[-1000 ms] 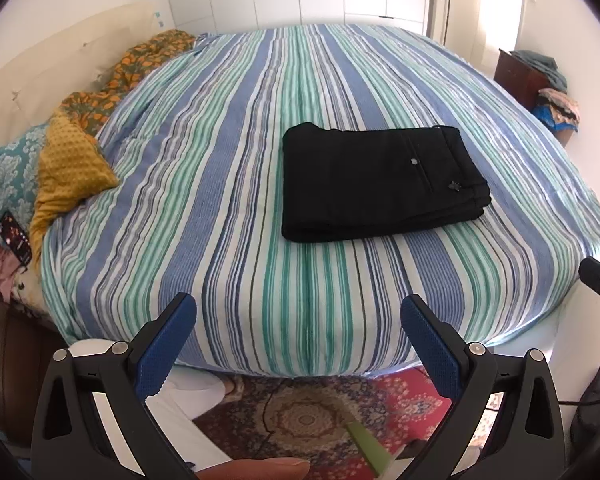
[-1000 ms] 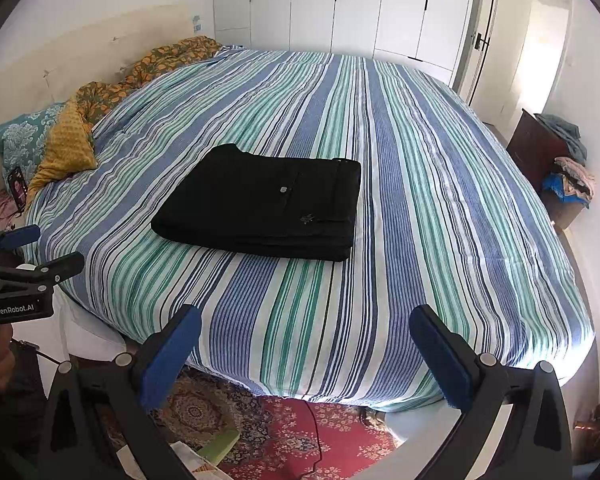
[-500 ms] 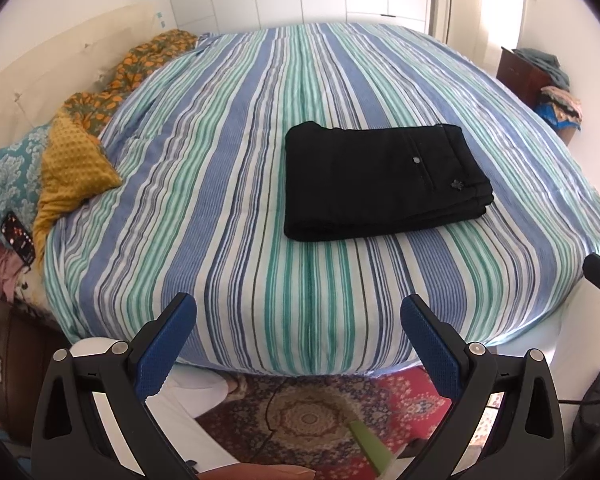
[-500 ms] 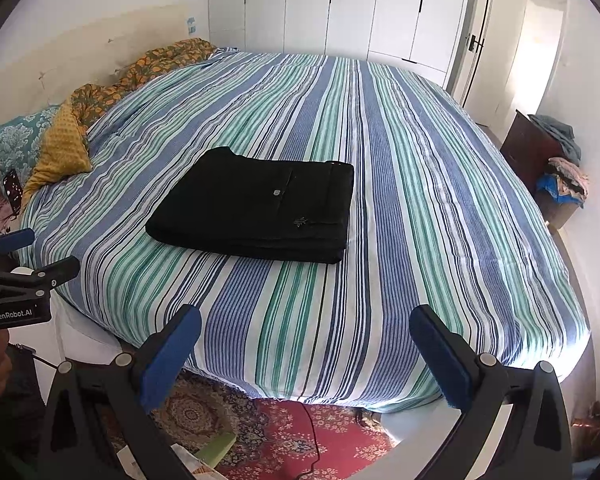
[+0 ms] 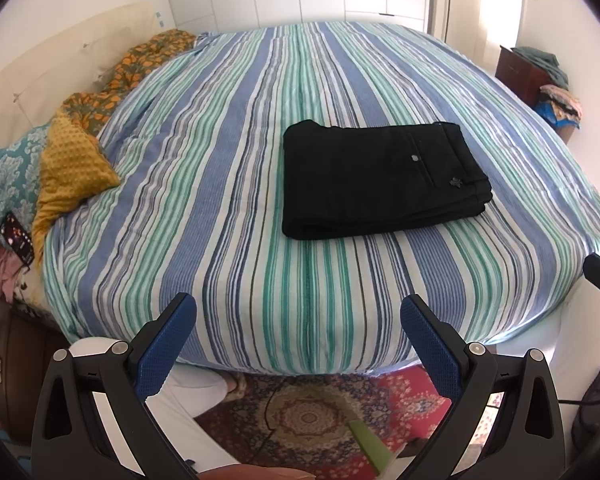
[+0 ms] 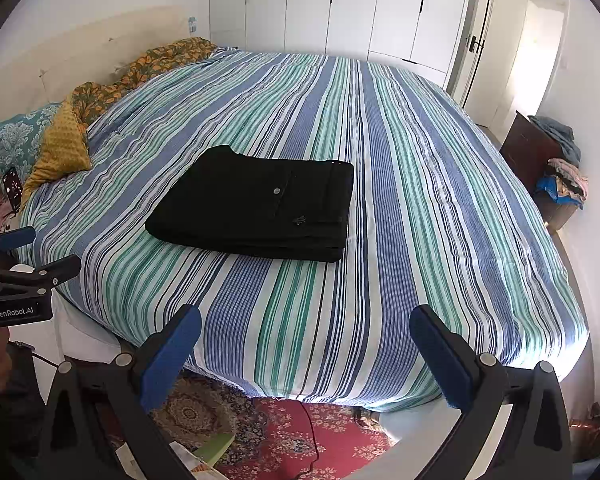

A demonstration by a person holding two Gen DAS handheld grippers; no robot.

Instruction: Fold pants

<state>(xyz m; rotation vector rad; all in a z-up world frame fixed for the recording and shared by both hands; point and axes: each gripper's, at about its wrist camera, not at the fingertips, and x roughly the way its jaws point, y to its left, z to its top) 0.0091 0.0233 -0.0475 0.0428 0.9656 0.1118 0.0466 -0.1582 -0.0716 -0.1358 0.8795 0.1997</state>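
The black pants (image 5: pixel 380 180) lie folded in a neat rectangle on the striped bedspread (image 5: pixel 228 184), right of the bed's middle. They also show in the right wrist view (image 6: pixel 260 208). My left gripper (image 5: pixel 298 320) is open and empty, held off the bed's near edge, well short of the pants. My right gripper (image 6: pixel 306 332) is open and empty too, also back from the bed's edge. The left gripper shows from the side at the left of the right wrist view (image 6: pixel 24 264).
Pillows (image 5: pixel 72 160) and a patterned blanket (image 5: pixel 132 68) lie along the headboard at left. A phone (image 5: pixel 18 238) lies at the bed's left corner. A red patterned rug (image 5: pixel 320 416) covers the floor below. A dresser with clothes (image 5: pixel 540 80) stands at right.
Both grippers have drawn back slightly from the bed, so the folded pants sit a little farther away. The pants have not moved.
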